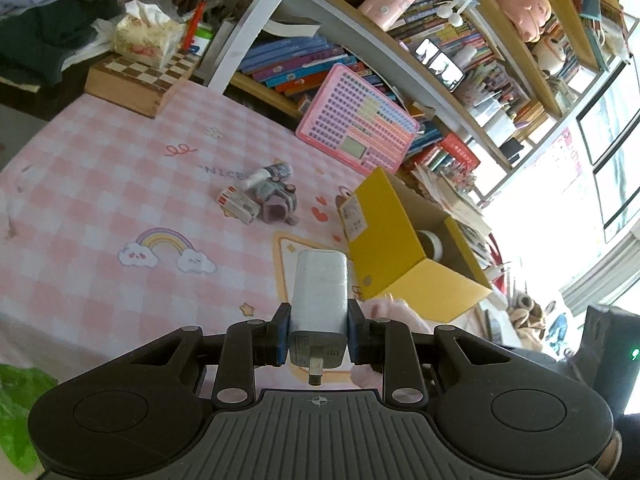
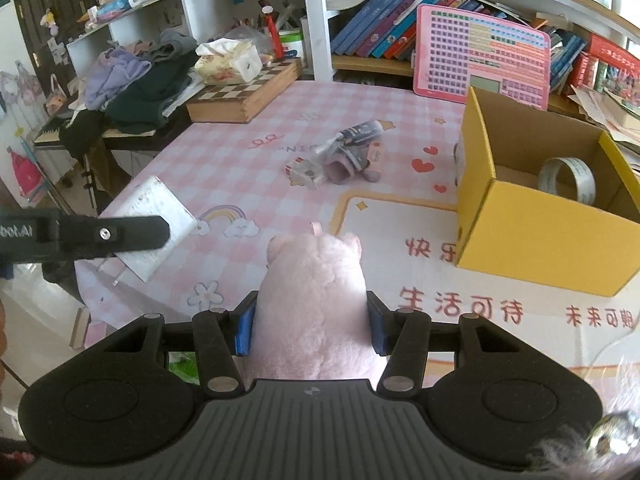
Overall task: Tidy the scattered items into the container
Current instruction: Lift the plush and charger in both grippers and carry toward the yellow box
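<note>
While the left gripper (image 1: 318, 334) clamps a smooth white charger (image 1: 319, 294), the right gripper (image 2: 312, 326) squeezes a fuzzy pink plush (image 2: 316, 300) beside the yellow cardboard box (image 2: 548, 236).

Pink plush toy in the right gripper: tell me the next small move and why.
Probably carry the pink plush toy over the open yellow box and let go. The right gripper is shut on it, the box lies just ahead to its right with only a tape roll inside, so there is room. The left gripper holds a white charger that can follow.
</note>
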